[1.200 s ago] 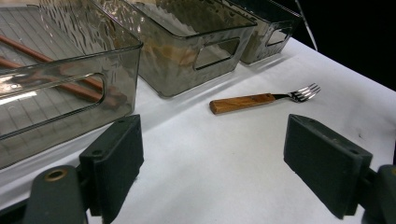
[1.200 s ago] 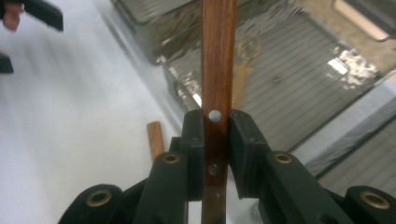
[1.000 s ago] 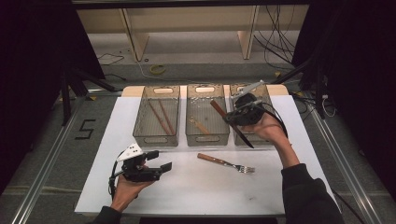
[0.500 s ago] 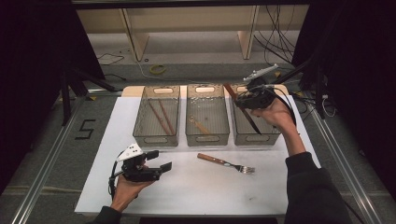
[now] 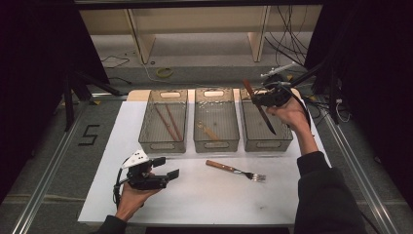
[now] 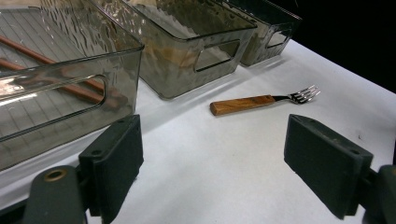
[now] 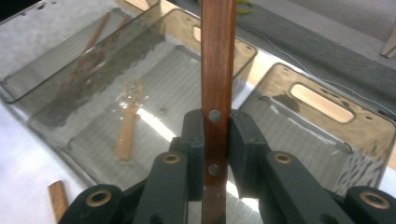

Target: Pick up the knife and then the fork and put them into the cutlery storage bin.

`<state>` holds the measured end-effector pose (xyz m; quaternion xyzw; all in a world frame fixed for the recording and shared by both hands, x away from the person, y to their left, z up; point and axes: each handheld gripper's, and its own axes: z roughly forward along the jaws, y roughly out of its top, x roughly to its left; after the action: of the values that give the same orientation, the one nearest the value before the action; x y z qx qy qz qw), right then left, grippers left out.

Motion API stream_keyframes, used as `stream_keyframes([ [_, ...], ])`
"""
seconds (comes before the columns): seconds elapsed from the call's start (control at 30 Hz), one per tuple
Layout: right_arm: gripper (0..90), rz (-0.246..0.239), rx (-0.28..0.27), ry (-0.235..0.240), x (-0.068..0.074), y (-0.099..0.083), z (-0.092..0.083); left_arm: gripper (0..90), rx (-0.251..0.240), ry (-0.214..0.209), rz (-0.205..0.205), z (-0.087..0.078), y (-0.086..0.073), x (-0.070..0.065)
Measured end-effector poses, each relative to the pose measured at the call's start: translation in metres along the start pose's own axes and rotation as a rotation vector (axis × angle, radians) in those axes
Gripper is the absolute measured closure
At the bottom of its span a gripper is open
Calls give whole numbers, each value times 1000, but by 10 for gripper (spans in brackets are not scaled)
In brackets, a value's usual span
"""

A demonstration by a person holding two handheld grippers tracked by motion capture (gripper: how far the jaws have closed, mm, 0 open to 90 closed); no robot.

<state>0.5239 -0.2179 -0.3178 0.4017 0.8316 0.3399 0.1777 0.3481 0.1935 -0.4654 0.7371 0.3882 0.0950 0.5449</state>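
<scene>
My right gripper (image 5: 265, 97) is shut on a wooden-handled knife (image 5: 258, 108), held in the air over the right bin (image 5: 287, 139); the blade slants down toward the bin's inside. In the right gripper view the pads pinch the riveted handle (image 7: 215, 70), which stands upright between them. A fork (image 5: 234, 169) with a wooden handle lies on the white table cover in front of the bins, also seen as the fork (image 6: 261, 101) ahead of my left gripper (image 6: 229, 161). My left gripper (image 5: 163, 168) rests low at the front left, open and empty.
Three clear bins stand in a row: the left bin (image 5: 148, 141) holds two chopsticks (image 5: 165, 122), the middle bin (image 5: 233, 141) holds a wooden spoon (image 5: 208, 130). Dark frame rails and cables border the table; shelving stands behind.
My right hand has carried the knife away from me and to the right, from above the gap beside the middle bin to over the right bin's far end. The left gripper stayed still.
</scene>
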Motion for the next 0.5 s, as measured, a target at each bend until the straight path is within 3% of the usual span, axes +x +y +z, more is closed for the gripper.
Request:
stream_keyframes([
  [0.5,776,52,19,-76,-21,-12,13,190,0,-1,3,0,0,0],
])
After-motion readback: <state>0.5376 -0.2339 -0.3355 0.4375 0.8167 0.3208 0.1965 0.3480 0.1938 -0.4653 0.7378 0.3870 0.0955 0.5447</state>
